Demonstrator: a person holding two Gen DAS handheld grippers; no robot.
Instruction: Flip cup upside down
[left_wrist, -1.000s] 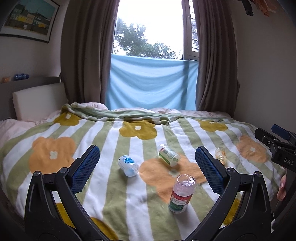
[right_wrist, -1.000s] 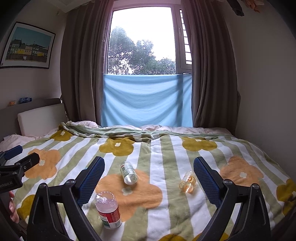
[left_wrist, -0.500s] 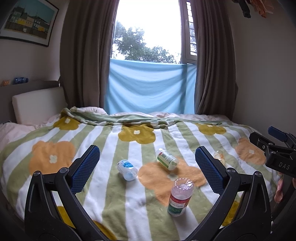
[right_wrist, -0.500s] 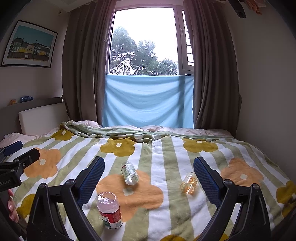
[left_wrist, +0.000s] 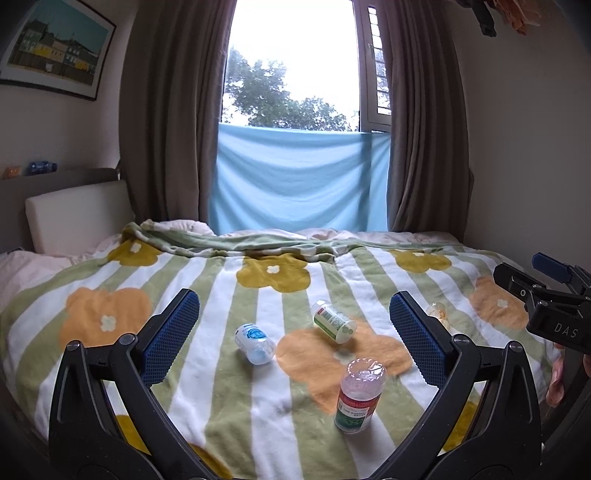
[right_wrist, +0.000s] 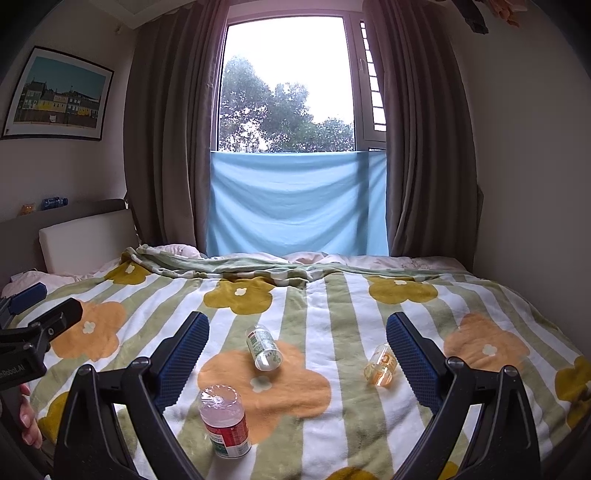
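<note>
Four small cups sit on the bed (left_wrist: 110, 280): the red-labelled cup (left_wrist: 358, 395) apparently stands inverted, three lie tipped. Left gripper (left_wrist: 293, 338) and right gripper (right_wrist: 297, 356) gape wide, holding nothing.

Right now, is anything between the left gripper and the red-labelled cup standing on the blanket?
Nothing visible. The red-labelled cup stands alone on the blanket, just ahead of the open left gripper; the blue-labelled cup and green-labelled cup lie farther back.
</note>
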